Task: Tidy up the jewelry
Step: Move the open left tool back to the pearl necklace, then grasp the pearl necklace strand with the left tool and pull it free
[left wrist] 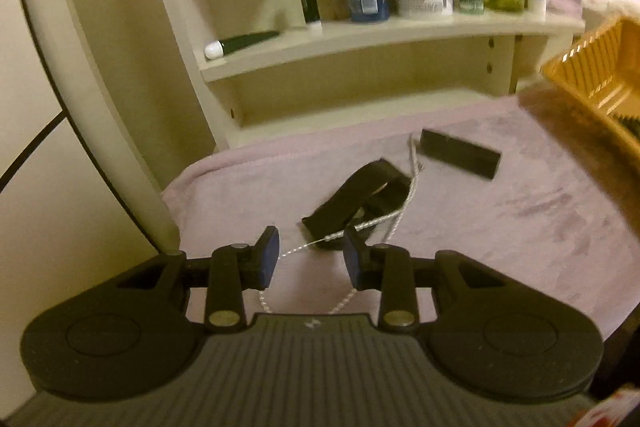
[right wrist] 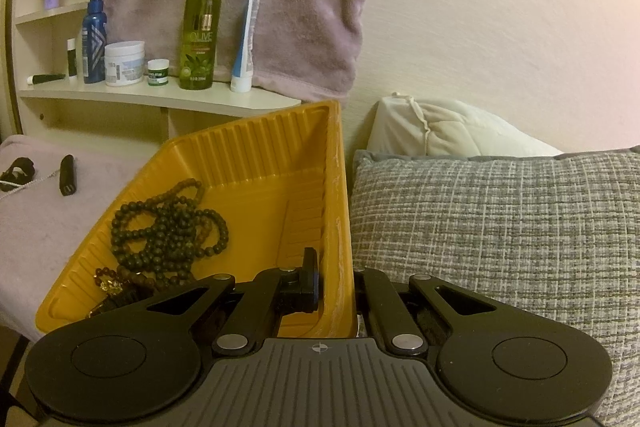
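Our left gripper [left wrist: 310, 259], jaws apart and empty, hovers over the silver chain [left wrist: 384, 219], which runs diagonally ahead-right; our right gripper [right wrist: 336, 287] clamps the yellow tray [right wrist: 256, 155] wall.

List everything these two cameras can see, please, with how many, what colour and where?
Tray: one, yellow-orange, tilted, its wall pinched by the right gripper.
Bead strings: a dark brown tangle, count unclear, inside the tray.
Silver chain: one, on the pink cloth, running between the left fingers.
Black strap: one, on the cloth beside the chain.
Black box: one, small, on the cloth behind the strap.
Pink cloth: one, covering the surface.
Shelf: cream, against the wall.
Blue bottle, green bottle, white jar, small green jar, blue-white tube: one each, on the shelf.
Pillows: grey, white behind.
Left gripper: black, open.
Right gripper: black, shut on tray.
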{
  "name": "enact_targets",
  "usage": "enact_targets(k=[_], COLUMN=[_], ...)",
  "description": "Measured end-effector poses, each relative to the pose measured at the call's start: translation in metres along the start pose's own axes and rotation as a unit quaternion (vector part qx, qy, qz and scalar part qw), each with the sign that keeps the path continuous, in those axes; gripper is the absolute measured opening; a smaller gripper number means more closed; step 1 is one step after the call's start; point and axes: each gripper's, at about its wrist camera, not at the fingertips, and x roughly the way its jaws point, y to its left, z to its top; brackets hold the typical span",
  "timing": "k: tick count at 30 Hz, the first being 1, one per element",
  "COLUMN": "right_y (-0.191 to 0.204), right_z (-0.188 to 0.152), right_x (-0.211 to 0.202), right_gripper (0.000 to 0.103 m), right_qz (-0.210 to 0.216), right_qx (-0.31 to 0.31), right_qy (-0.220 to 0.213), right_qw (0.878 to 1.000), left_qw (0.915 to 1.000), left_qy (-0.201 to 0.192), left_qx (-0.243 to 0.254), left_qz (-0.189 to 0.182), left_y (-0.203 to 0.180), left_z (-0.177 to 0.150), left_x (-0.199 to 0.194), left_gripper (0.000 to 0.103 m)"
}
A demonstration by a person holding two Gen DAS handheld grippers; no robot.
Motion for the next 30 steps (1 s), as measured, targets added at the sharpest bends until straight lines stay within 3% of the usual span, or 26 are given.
enact_targets(k=[7,13,14,18,20,30], right_y=[-0.002,-0.004,-0.004,-0.004,-0.004,-0.003], right_z=[0.000,-0.001,-0.001,0.000,0.000,0.002], right_x=[0.001,0.004,0.004,0.004,0.004,0.002], right_gripper=[0.003,0.003,0.003,0.003,0.003,0.003], right_qz=[0.000,-0.008,-0.008,-0.008,-0.008,-0.005], right_qx=[0.000,-0.002,-0.002,-0.002,-0.002,-0.002], right_qy=[0.003,0.009,0.009,0.009,0.008,0.002], right_qw=[1.000,1.000,1.000,1.000,1.000,1.000], left_qw=[0.9993,0.9990,0.9991,0.9979,0.9976,0.9984], left_qy=[0.013,0.023,0.027,0.040,0.040,-0.014], left_qx=[0.029,0.037,0.031,0.030,0.045,0.029], left_qz=[0.020,-0.006,-0.012,-0.040,-0.034,-0.046], left_y=[0.013,0.026,0.028,0.025,0.020,0.030], left_z=[-0.005,-0.010,-0.009,-0.005,-0.004,0.017], left_x=[0.018,0.022,0.023,0.024,0.023,-0.018], left_gripper=[0.031,0.032,0.030,0.004,0.000,0.000])
